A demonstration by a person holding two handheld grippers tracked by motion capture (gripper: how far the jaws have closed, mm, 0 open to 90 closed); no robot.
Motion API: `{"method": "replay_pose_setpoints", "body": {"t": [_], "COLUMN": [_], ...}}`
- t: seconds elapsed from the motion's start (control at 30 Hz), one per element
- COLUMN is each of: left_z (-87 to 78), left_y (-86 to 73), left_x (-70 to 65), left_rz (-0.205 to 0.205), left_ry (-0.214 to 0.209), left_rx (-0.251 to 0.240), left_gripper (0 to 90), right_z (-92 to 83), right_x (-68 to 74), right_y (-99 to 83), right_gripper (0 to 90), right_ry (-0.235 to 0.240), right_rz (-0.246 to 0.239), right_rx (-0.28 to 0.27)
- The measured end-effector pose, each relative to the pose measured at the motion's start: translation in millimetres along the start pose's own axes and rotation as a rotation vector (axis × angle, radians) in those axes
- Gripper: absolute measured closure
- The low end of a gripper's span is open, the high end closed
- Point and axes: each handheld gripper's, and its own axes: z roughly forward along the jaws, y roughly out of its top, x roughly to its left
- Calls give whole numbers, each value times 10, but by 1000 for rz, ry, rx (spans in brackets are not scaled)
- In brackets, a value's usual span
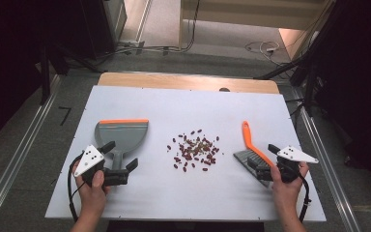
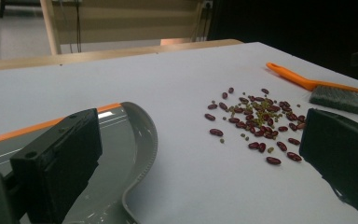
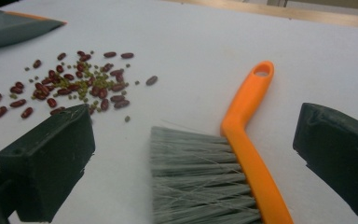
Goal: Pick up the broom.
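Observation:
A grey dustpan with an orange lip lies at the left of the white board, its handle pointing toward me. My left gripper stands open with its jaws on either side of that handle; in the left gripper view the dustpan lies under the left jaw. Red beans and small green ones are scattered mid-board. An orange-handled brush with grey bristles lies at the right. My right gripper is open and straddles the brush, without touching it.
The white board covers a wooden table whose far edge shows behind it. Metal rails run along the floor on both sides, and cables lie on the floor beyond the table. Bare board stretches in front of the beans.

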Motion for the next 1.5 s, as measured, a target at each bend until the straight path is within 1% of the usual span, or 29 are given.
{"method": "replay_pose_setpoints", "body": {"t": [0.1, 0.3, 0.37, 0.4, 0.47, 0.53, 0.57, 0.63, 0.7, 0.77, 0.83, 0.9, 0.97, 1.03, 1.07, 1.2, 1.27, 1.3, 1.33, 1.37, 1.4, 1.43, 1.47, 1.5], "left_z": [-1, -26, -44, -44, -41, -31, -29, -24, -17, -9, -2, 7, 15, 25, 31, 39, 37, 34, 32, 31, 30, 30, 30, 29], "left_y": [8, 16, 33, 33, 42, 42, 46, 55, 62, 71, 74, 76, 79, 79, 77, 73, 73, 73, 74, 74, 74, 73, 72, 70], "left_x": [-2, -27, -43, -43, -53, -71, -76, -96, -109, -120, -127, -135, -142, -151, -155, -165, -171, -172, -171, -171, -172, -172, -172, -171], "left_rz": [-7, 6, 19, 19, 23, 26, 33, 36, 37, 43, 45, 43, 47, 50, 51, 55, 58, 61, 62, 63, 64, 65, 65, 68], "left_ry": [-3, -1, -3, -3, -10, -12, -16, -17, -22, -21, -25, -27, -28, -32, -34, -35, -35, -33, -34, -34, -35, -35, -36, -37], "left_rx": [-4, -4, -4, -4, -4, 0, 6, 8, 6, 7, 10, 9, 11, 14, 14, 20, 20, 21, 22, 22, 22, 22, 23, 26], "left_gripper": [0, 0, 0, 0, 0, 0, 0, 0, 0, 0, 0, 0, 0, 0, 0, 0, 0, 0, 0, 0, 0, 0, 0, 0], "right_z": [-36, -86, -122, -132, -150, -160, -160, -147, -136, -103, -63, -14, 34, 123, 123, 248, 319, 387, 420, 453, 482, 482, 505, 540], "right_x": [13, 34, 66, 79, 93, 97, 97, 87, 85, 84, 71, 52, 23, -35, -35, -140, -192, -224, -232, -234, -236, -236, -241, -252], "right_y": [45, 114, 178, 200, 247, 301, 301, 389, 418, 478, 545, 618, 683, 760, 760, 812, 813, 798, 787, 779, 771, 771, 764, 752], "right_gripper": [0, 0, 0, 0, 0, 0, 0, 0, 0, 0, 0, 0, 0, 0, 0, 0, 0, 0, 0, 15, 58, 58, 66, 140], "right_ry": [-9, -3, -3, -9, -6, -12, -12, -32, -35, -52, -50, -60, -56, -52, -52, -45, -30, -27, -25, -33, -50, -50, -56, -56], "right_rz": [-8, -1, -1, 1, 5, 0, 0, -10, -14, -18, -18, -10, 0, 21, 21, 54, 70, 80, 83, 85, 86, 86, 89, 102], "right_rx": [-13, -17, -27, -25, -33, -32, -32, -12, -9, 9, 23, 41, 48, 73, 73, 102, 126, 147, 154, 168, 182, 182, 193, 207]}}
